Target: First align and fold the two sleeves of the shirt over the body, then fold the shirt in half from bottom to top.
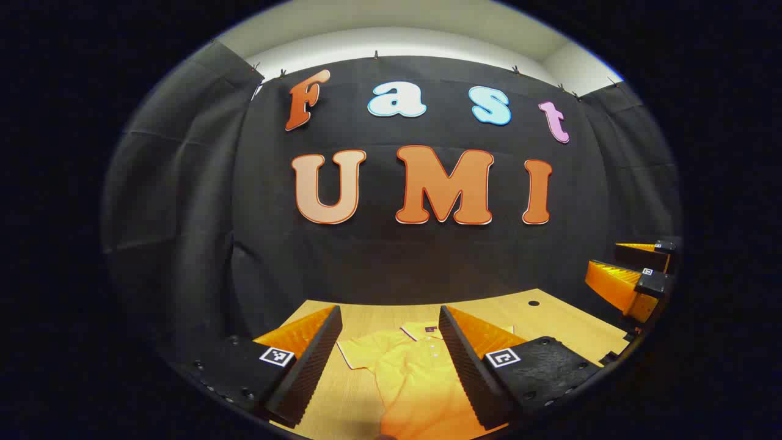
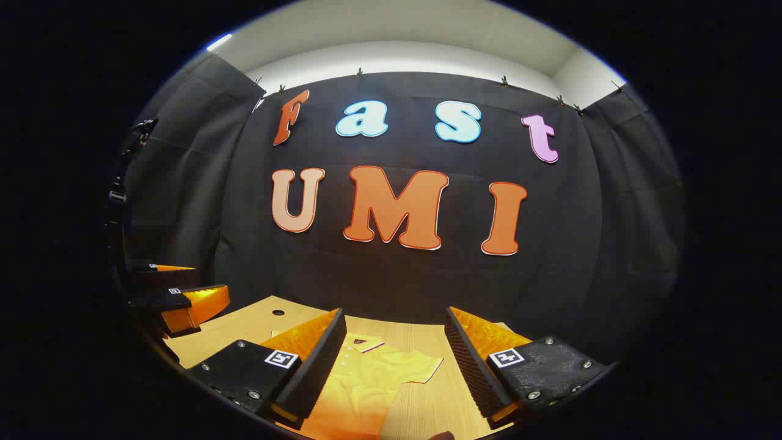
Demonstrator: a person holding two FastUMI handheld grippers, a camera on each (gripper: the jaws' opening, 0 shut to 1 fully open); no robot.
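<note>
Hovering close to the lens, left gripper (image 1: pixel 386 360) and right gripper (image 2: pixel 391 366), both spread wide, gripping nothing. Lying flat below on the wooden table (image 1: pixel 550 327): yellow polo shirt (image 1: pixel 421 379), collar toward the far wall, both short sleeves spread outward. Judging step 1, sleeve folding, not yet begun; next, lowering onto a sleeve edge (image 2: pixel 421 368) and pinching.

The shirt (image 1: pixel 415 373) between the tongs is bright yellow. Its collar (image 1: pixel 417 330) has a thin dark and white stripe along the edge, and so does the sleeve (image 1: pixel 354 351) cuff. Small white buttons (image 1: pixel 434 350) run down below the collar. The table (image 1: pixel 550 324) under the tongs is light wood with fine lines and one dark round hole (image 1: pixel 533 303).
</note>
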